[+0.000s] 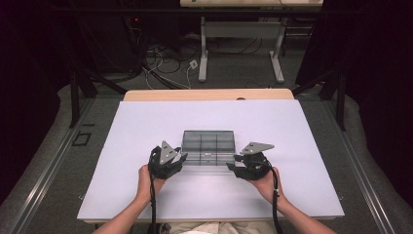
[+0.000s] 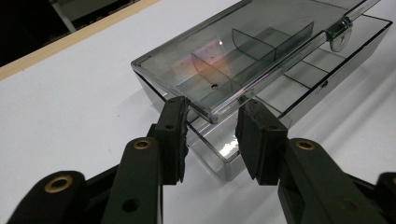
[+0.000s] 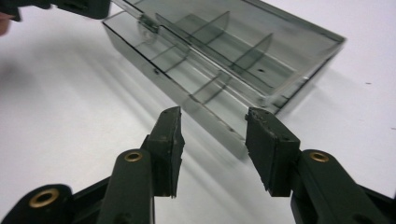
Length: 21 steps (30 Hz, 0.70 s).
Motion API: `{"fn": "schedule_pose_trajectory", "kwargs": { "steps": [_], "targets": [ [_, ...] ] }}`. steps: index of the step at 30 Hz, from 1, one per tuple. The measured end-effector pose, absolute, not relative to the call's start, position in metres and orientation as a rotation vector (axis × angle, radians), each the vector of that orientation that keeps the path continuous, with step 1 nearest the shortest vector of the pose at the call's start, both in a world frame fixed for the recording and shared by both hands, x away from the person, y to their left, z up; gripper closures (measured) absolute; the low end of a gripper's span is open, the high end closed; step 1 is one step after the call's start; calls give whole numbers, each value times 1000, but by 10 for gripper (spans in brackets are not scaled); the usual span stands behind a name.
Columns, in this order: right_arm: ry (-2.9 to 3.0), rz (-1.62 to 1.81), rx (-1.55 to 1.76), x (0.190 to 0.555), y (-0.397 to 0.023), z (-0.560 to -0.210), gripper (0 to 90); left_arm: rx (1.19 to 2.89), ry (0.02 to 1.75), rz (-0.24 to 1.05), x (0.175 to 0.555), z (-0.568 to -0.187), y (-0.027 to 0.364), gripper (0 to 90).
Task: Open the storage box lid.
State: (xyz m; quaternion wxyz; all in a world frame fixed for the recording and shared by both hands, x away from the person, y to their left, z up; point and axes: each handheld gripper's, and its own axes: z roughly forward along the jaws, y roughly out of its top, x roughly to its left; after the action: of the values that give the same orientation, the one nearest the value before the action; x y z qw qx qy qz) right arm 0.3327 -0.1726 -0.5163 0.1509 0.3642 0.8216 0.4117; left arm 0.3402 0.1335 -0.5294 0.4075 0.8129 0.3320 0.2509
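Observation:
A clear grey plastic compartment box [image 1: 209,146] lies in the middle of the white table. In the left gripper view its lid [image 2: 261,51] stands slightly above the base, with a latch [image 2: 338,35] on the front edge. My left gripper [image 1: 182,157] sits at the box's near left corner, and its pads [image 2: 175,135] press on that corner from both sides. My right gripper [image 1: 234,163] is just off the near right corner. Its jaws [image 3: 214,114] are open with nothing between them, a little short of the box [image 3: 233,51]. The left gripper [image 3: 70,7] appears far off in the right gripper view.
The white table surface [image 1: 146,195] spreads wide on all sides of the box, with a wooden edge [image 1: 209,95] at the far side. Beyond it stand white table legs [image 1: 202,58] and loose cables [image 1: 165,61] on the floor. Dark curtains flank both sides.

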Motion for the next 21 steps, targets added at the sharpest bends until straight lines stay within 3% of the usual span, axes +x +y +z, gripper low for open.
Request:
{"fn": "schedule_pose_trajectory", "kwargs": {
  "steps": [9, 21],
  "targets": [
    [2276, 1147, 1073, 340, -179, -518, 531, 2047, 831, 625, 341, -530, 135, 623],
    [2231, 1107, 949, 346, -171, -520, 589, 2036, 813, 627, 342, -531, 136, 622]
  ]
}}
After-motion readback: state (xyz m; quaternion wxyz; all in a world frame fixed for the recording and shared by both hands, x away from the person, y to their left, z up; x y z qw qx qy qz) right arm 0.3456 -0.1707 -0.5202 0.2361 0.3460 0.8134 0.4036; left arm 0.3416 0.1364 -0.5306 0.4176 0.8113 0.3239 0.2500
